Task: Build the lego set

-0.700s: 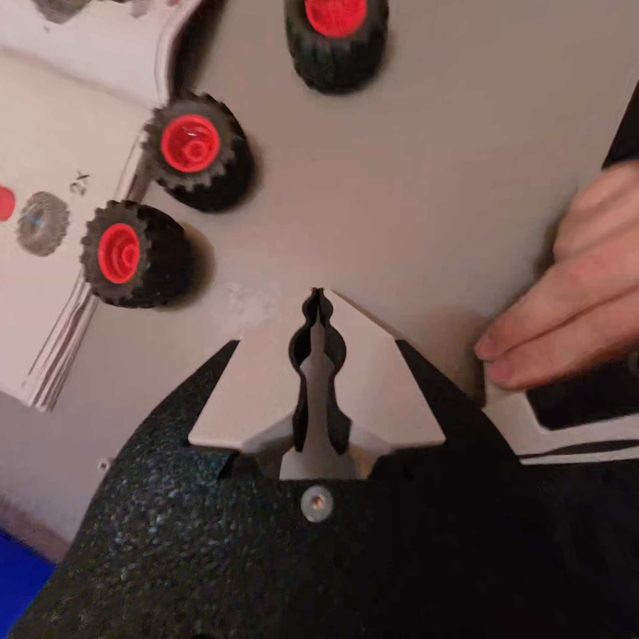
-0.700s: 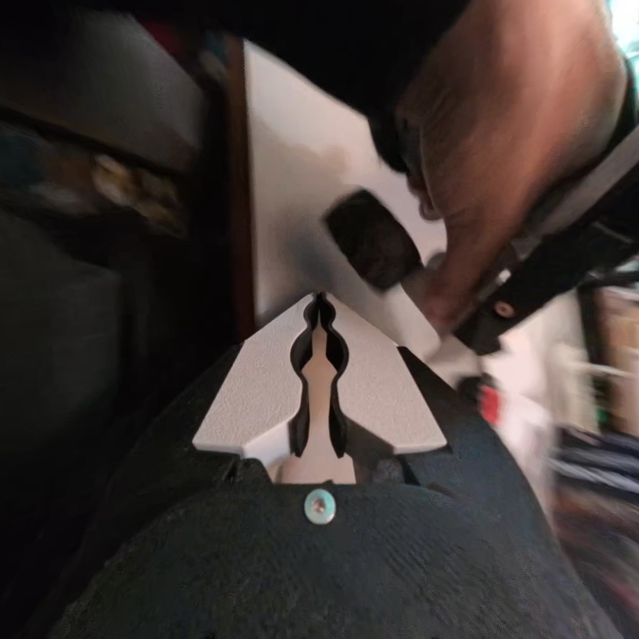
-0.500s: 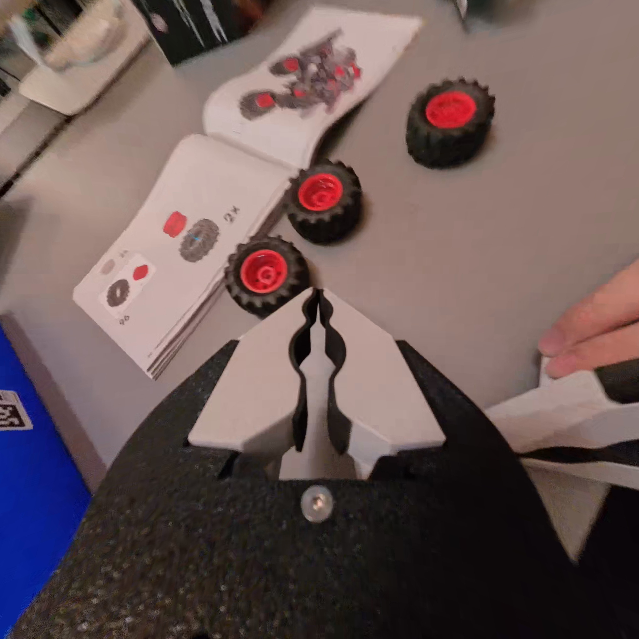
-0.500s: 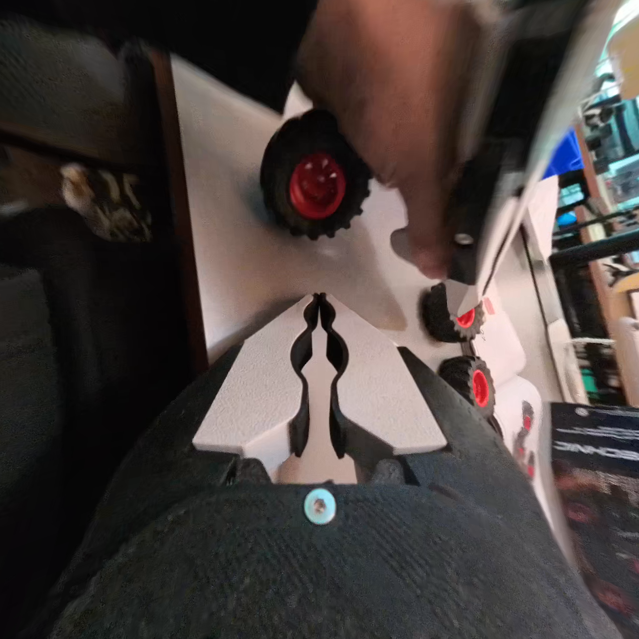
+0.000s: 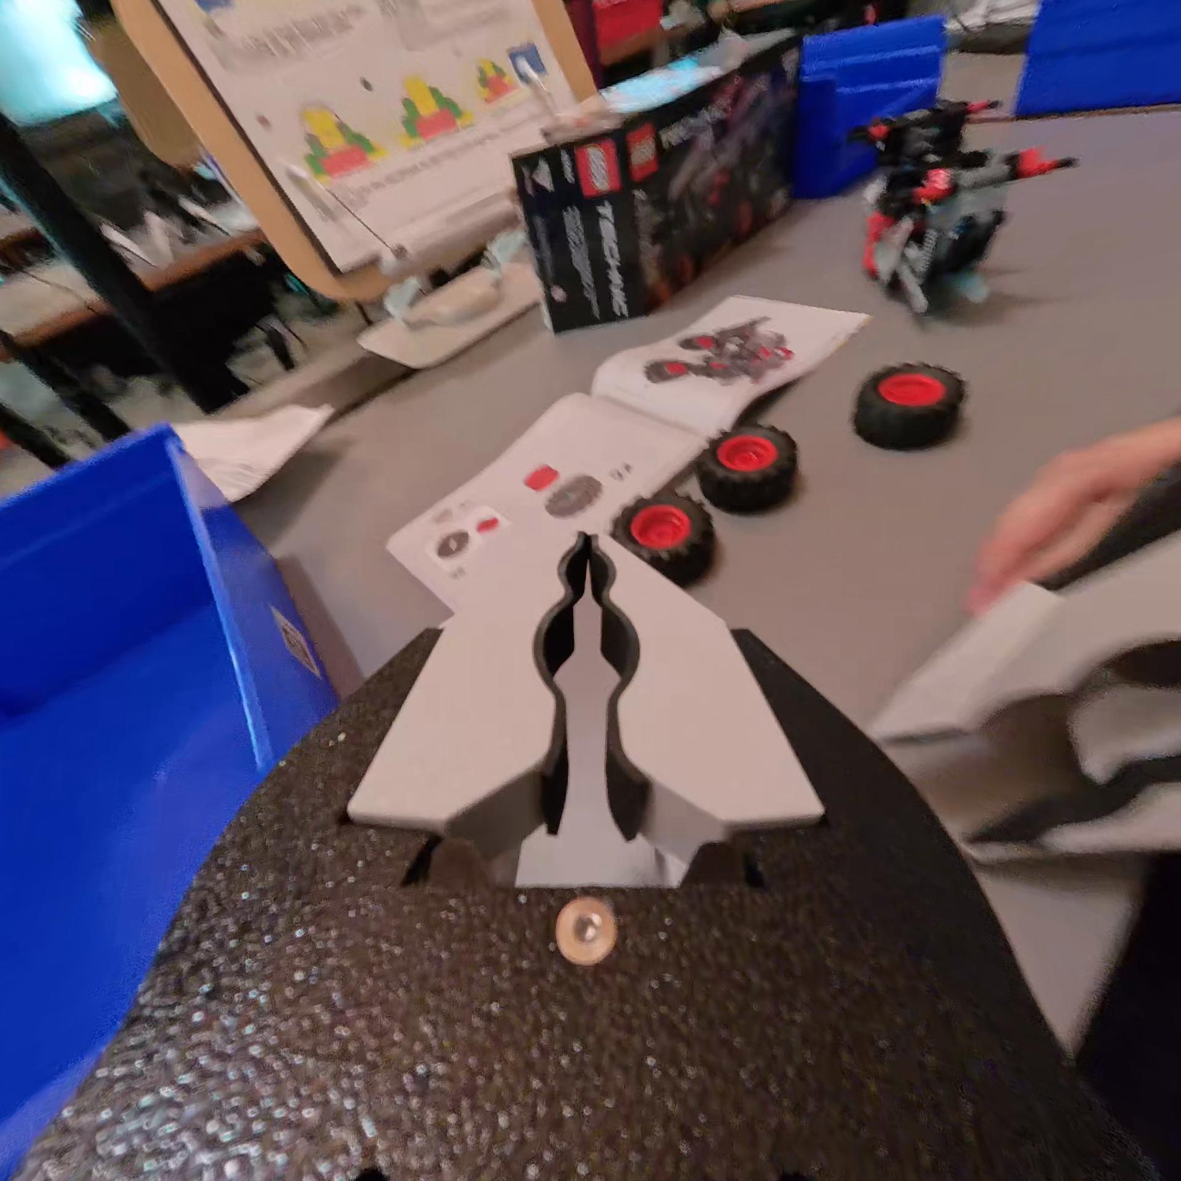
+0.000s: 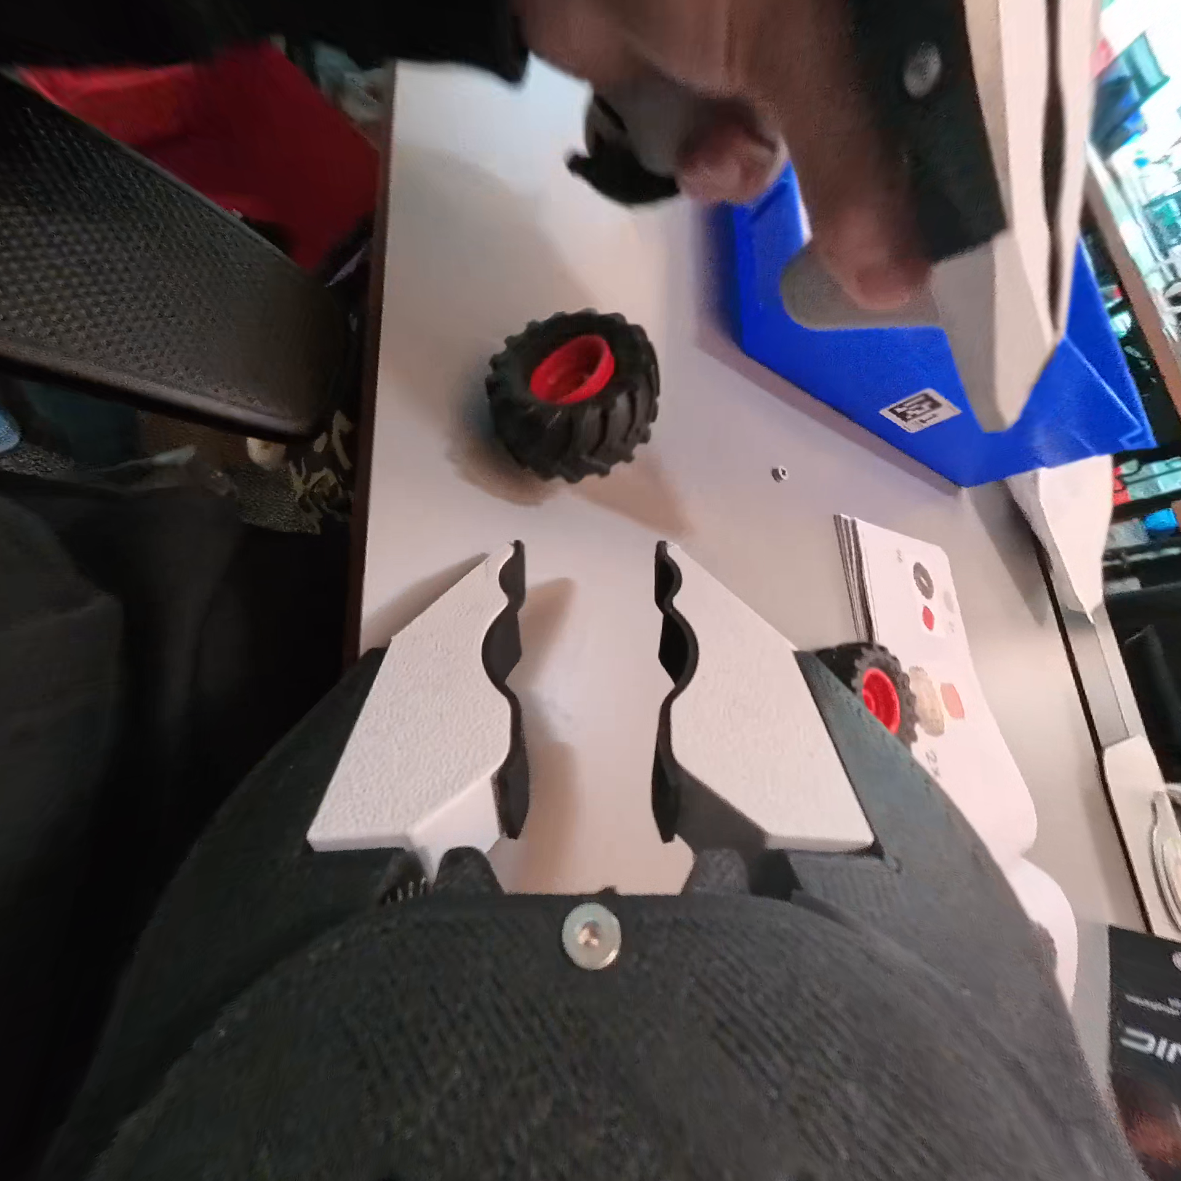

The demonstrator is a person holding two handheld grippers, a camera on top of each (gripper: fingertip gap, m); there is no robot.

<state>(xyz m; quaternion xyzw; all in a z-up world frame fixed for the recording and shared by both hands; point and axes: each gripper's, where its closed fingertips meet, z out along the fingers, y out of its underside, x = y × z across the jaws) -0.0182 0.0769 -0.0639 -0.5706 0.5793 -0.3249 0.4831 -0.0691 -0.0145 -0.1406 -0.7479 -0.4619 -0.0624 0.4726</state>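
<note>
Three black wheels with red hubs lie on the grey table by the open instruction booklet [image 5: 575, 466]: a near one [image 5: 664, 533], a middle one [image 5: 748, 466] and a far one [image 5: 907, 406]. The partly built black and red vehicle [image 5: 939, 198] stands at the far right. My left gripper [image 5: 588, 543] is shut and empty, raised above the near wheel. My right gripper [image 6: 589, 556] is open and empty, low over the table. A wheel [image 6: 572, 396] lies tilted just ahead of it. Another wheel [image 6: 875, 693] shows partly behind its right finger.
A blue bin [image 5: 128, 639] stands at the left, also in the right wrist view [image 6: 926, 383]. The black set box [image 5: 652, 217] stands behind the booklet. The table edge [image 6: 377, 383] and a black chair [image 6: 128, 287] are left of my right gripper. A hand [image 6: 767, 96] holds the left gripper above.
My right gripper has opened and swung over the table towards the tilted wheel. My left gripper has lifted and tilted up, from looking down at the wheels to looking across the table.
</note>
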